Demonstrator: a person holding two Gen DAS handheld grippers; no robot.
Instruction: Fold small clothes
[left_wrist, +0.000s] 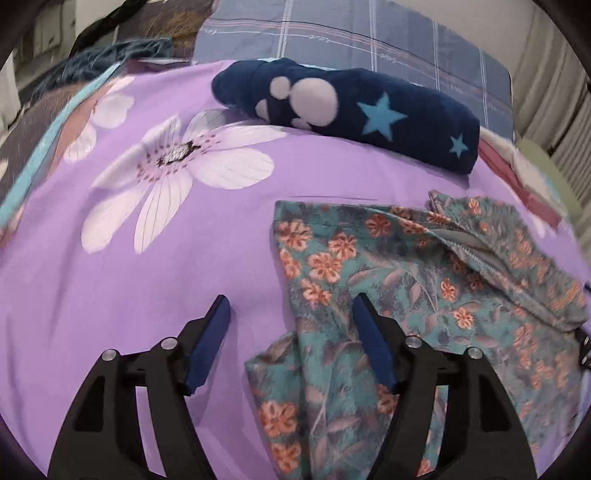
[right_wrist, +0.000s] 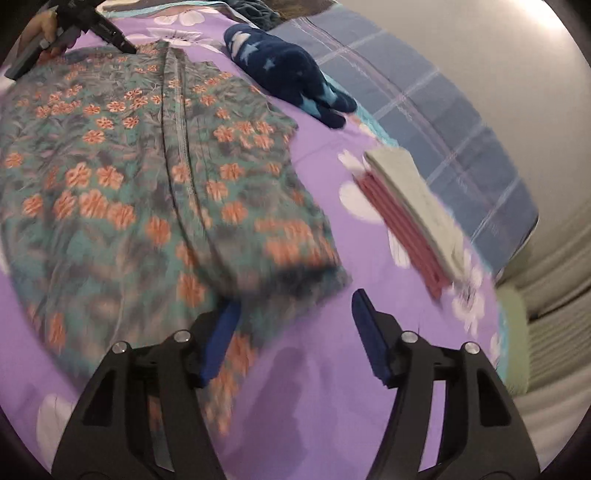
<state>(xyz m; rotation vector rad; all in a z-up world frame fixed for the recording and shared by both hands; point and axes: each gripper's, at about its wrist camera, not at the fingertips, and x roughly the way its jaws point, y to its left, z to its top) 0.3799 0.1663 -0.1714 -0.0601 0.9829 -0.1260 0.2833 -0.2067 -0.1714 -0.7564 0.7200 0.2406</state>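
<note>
Now both claws, left claw (left_wrist: 291, 306) and right claw (right_wrist: 295, 302), apart, empty, over floral garment (left_wrist: 424, 280).

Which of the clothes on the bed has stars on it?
The dark blue fuzzy one at the far side has stars. The teal one has orange flowers; the pink-and-grey pile is plain.

Right wrist view: floral garment (right_wrist: 155, 192) blurred toward lower frame; folded stack (right_wrist: 410, 218) smeared; hand (right_wrist: 40, 33) cut off upper left.
</note>
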